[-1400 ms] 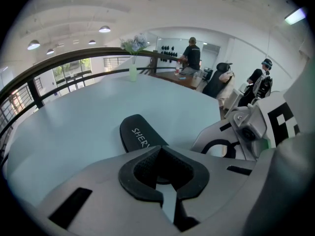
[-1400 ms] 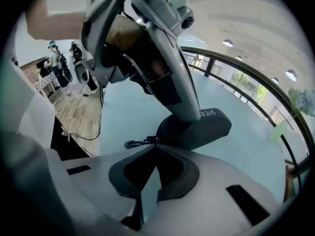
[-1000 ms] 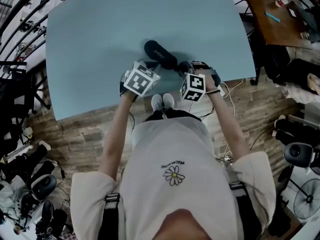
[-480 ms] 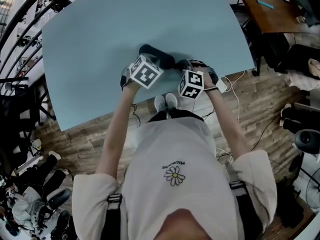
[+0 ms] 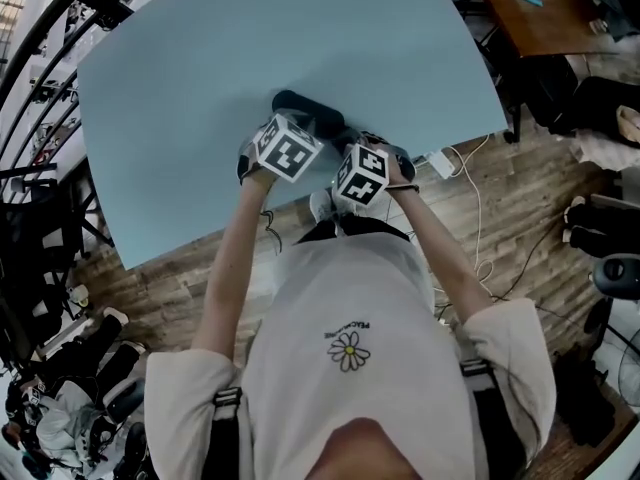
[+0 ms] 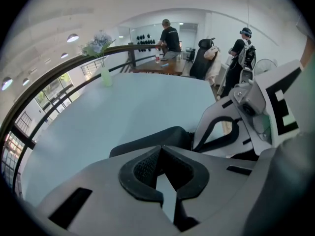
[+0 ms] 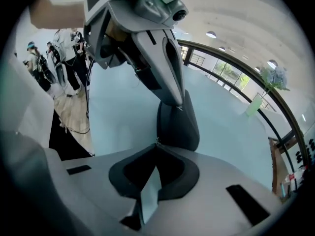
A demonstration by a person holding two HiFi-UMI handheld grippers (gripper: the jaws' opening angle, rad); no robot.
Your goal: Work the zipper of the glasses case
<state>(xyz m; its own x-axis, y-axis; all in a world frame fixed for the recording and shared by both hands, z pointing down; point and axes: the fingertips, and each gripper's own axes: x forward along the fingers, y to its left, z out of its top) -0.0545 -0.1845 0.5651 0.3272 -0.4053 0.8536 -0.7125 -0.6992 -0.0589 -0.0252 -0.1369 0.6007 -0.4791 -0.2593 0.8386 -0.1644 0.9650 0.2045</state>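
Observation:
The black glasses case [image 5: 305, 111] lies on the pale blue table [image 5: 200, 58] near its front edge. My left gripper [image 6: 160, 150] is shut, and its tip rests on top of the case [image 7: 178, 124], as the right gripper view shows. My right gripper [image 7: 157, 144] is also shut, with its tip at the near end of the case, where a tiny bit of the zipper pull shows between the pads. In the head view the two marker cubes [image 5: 286, 148] [image 5: 359, 174] sit close together and hide the case's near end.
A vase of flowers [image 6: 103, 73] stands at the table's far edge. Cables and a white adapter [image 5: 437, 160] lie on the wooden floor by the front right corner. People stand by a desk [image 6: 170, 36] beyond the table. A railing [image 5: 40, 88] runs along the left.
My right gripper has moved left towards the left one and rolled at the case's near end. The left gripper moved forward onto the case earlier and has since stayed still.

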